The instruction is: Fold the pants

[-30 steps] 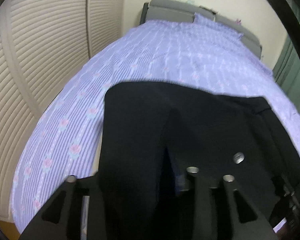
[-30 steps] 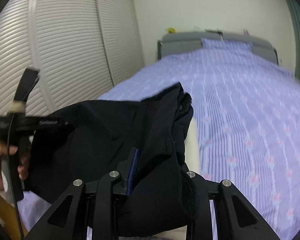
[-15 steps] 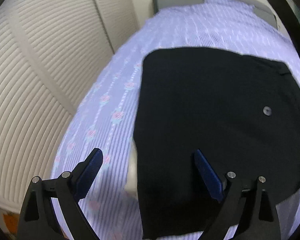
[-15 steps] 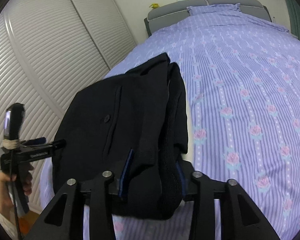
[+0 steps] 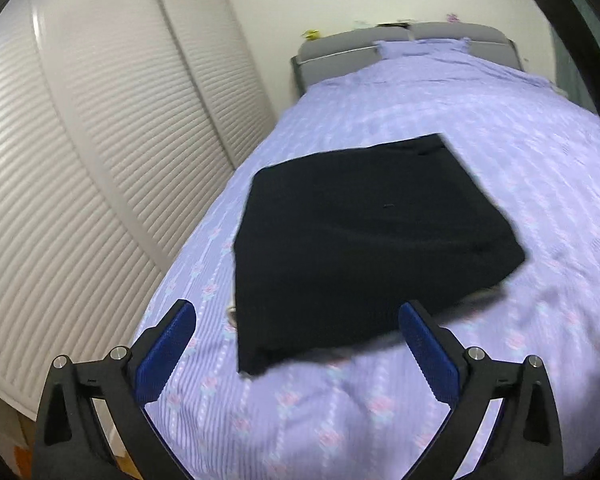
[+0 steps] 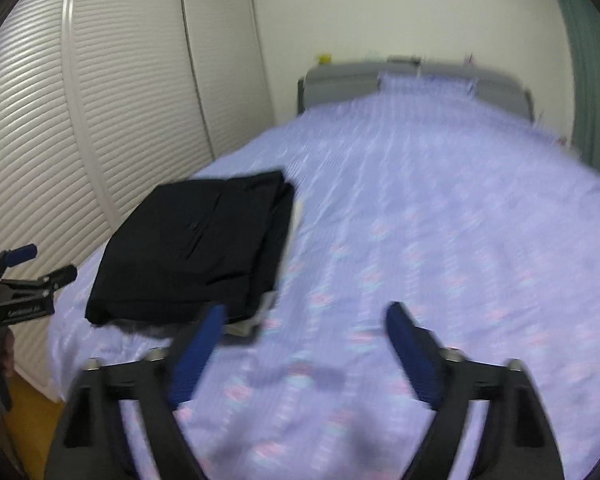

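The folded black fabric pants [image 5: 364, 236] lie flat as a rough rectangle on the lilac striped bedspread with pink flower print [image 5: 500, 152], near the bed's foot and toward the side that faces the white louvred wardrobe doors [image 5: 80, 168]. In the right wrist view the same pants [image 6: 204, 248] show stacked layers along their right edge, and a pale strip of something lighter peeks out just beside that edge; what it is cannot be told. The left gripper [image 5: 296, 320], black with blue-padded fingers, hangs above the bedspread just short of the near edge of the pants, its fingers spread wide with nothing between them. The right gripper [image 6: 304, 320], of the same build, is likewise spread wide and empty, over bare bedspread to the right of the pants; this view is blurred. At its left edge the left gripper's black body and blue finger tip [image 6: 20, 254] appear beside the bed. At the far end stand a grey padded headboard [image 5: 400, 40] and a matching lilac pillow [image 5: 424, 46], with dark green curtains [image 6: 592, 80] at the right. Nothing lies between either gripper and the pants.
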{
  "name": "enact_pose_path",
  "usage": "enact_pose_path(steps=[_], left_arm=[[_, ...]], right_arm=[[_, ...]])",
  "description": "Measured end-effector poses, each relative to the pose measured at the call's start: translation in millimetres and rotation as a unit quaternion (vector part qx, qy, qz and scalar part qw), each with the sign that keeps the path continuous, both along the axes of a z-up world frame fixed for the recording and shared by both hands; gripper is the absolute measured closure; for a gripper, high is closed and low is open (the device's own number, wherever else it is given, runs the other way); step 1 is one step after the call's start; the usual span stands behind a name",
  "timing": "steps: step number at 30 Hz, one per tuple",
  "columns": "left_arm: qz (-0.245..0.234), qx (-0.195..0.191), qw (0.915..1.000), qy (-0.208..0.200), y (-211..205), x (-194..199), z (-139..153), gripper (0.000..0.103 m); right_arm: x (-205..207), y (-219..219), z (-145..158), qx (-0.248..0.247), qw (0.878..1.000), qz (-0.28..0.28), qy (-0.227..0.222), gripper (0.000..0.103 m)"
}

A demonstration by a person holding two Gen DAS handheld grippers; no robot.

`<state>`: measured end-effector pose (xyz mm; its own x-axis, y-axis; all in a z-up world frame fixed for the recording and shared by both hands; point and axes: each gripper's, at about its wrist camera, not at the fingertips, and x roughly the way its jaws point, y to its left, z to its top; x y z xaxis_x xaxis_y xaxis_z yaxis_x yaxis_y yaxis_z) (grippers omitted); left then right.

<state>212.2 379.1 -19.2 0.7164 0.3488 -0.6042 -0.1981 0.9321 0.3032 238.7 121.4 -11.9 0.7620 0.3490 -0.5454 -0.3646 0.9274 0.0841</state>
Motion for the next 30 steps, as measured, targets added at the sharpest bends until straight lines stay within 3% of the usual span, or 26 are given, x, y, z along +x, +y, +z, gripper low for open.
enact_pose_path(steps=[5, 8, 13, 23, 30], left_arm=[[-0.029, -0.022, 0.9985, -0.041, -62, -37, 38, 0.0], [-0.05, -0.041, 0.9961, -0.061, -94, -59, 53, 0.0], [-0.069, -0.06, 0.9936, -0.066, -152, -90, 70, 0.0], [-0.095, -0.082, 0.9864, -0.106, -255, -162, 90, 0.0], [-0.096, -0.079, 0.9852, -0.118, -297, -196, 89, 0.0]], right_arm=[[-40, -50, 34, -0.038, 0.999, 0.016, -0.015, 0.015], [-67, -83, 50, -0.05, 0.998, 0.013, -0.032, 0.009], [-108, -144, 73, -0.052, 0.997, -0.018, -0.05, 0.009], [-160, -248, 83, -0.01, 0.996, -0.073, -0.044, 0.009], [-186, -279, 82, -0.003, 0.995, -0.076, -0.059, 0.009]])
